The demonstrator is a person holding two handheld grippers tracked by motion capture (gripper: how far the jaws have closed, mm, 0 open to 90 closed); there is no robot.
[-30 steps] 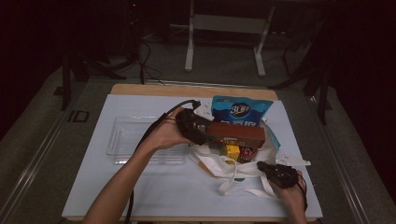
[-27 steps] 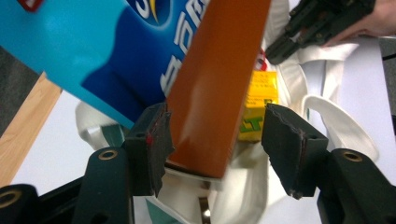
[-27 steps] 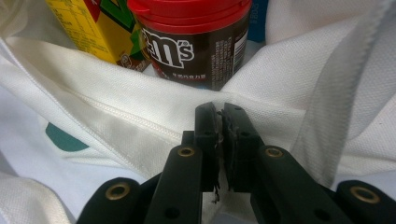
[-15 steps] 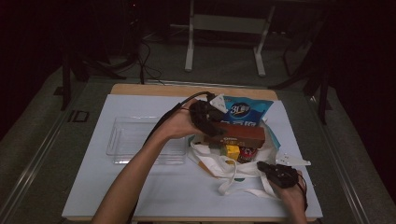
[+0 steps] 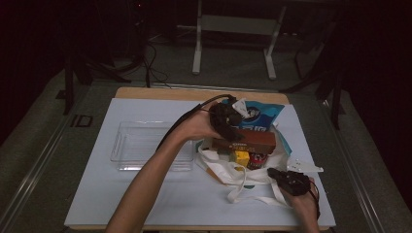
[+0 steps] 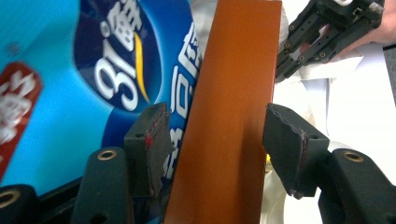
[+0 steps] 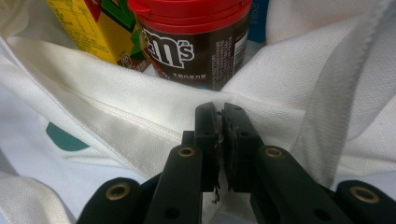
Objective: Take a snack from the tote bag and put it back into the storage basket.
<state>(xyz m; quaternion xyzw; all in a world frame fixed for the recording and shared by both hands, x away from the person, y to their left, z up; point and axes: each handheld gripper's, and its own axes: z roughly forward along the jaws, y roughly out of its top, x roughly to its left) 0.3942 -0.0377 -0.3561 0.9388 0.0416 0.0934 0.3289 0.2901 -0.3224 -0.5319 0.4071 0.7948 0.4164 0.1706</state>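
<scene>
My left gripper has its jaws set on either side of the long brown box. The right pad meets the box's edge; the left pad sits at its other face, so I read this as a grasp on the box. Just behind the box, and partly behind the left pad, lies the blue snack bag.

My right gripper has its jaws clenched together on a fold of the white tote bag, at the bag's near rim. Beyond that rim stand a dark candy jar with a red lid and a yellow carton, touching each other inside the bag.

In the high view the left gripper holds the brown box over the open tote bag, with the blue snack bag on the far side. The right gripper sits at the bag's near right corner. A clear plastic tray lies on the table left of the bag, well apart from both grippers.
</scene>
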